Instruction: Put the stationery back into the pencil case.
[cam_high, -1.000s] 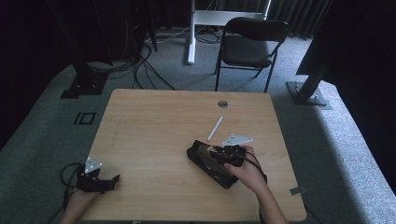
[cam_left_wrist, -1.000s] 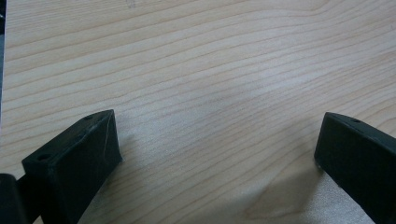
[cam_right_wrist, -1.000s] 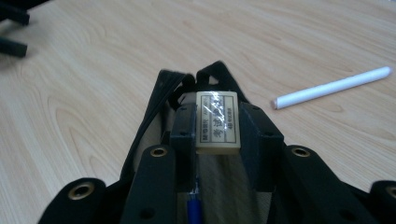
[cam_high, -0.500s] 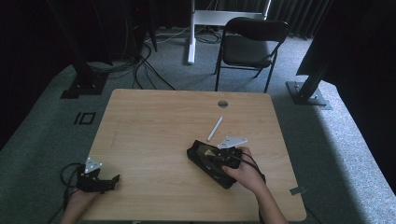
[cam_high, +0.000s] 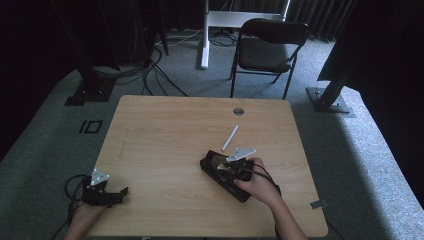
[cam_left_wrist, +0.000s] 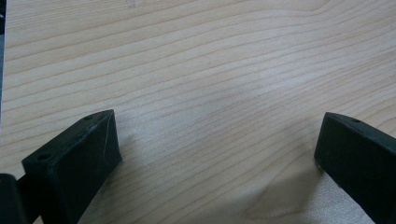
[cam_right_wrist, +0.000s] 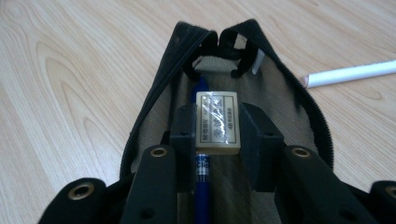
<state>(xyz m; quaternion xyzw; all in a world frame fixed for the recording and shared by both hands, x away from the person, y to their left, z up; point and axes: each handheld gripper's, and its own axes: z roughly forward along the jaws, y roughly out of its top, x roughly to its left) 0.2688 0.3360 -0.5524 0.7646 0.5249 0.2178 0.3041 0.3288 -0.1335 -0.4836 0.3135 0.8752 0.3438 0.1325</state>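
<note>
A black pencil case (cam_right_wrist: 154, 107) lies unzipped on the wooden table (cam_high: 165, 130), right of centre in the high view, where it shows as the case (cam_high: 212, 164). My right gripper (cam_right_wrist: 217, 128) reaches into its mouth, shut on a cream eraser (cam_right_wrist: 217, 116) with a printed label, its pads pressing on both sides. A blue pen (cam_right_wrist: 201, 172) lies in the case under the eraser. A white pen (cam_right_wrist: 350, 73) rests on the table just beyond the case. My left gripper (cam_left_wrist: 217, 154) stands open over bare wood at the table's front left corner, also seen as the left gripper (cam_high: 117, 195).
A round cable hole (cam_high: 238, 111) sits near the table's far edge. Beyond the table stand a black chair (cam_high: 267, 47) and a white desk leg (cam_high: 205, 35), with cables on the grey carpet. Dark stand bases flank the table.
My right gripper has edged slightly left over the case with the eraser still in it. The left gripper has stayed still.
</note>
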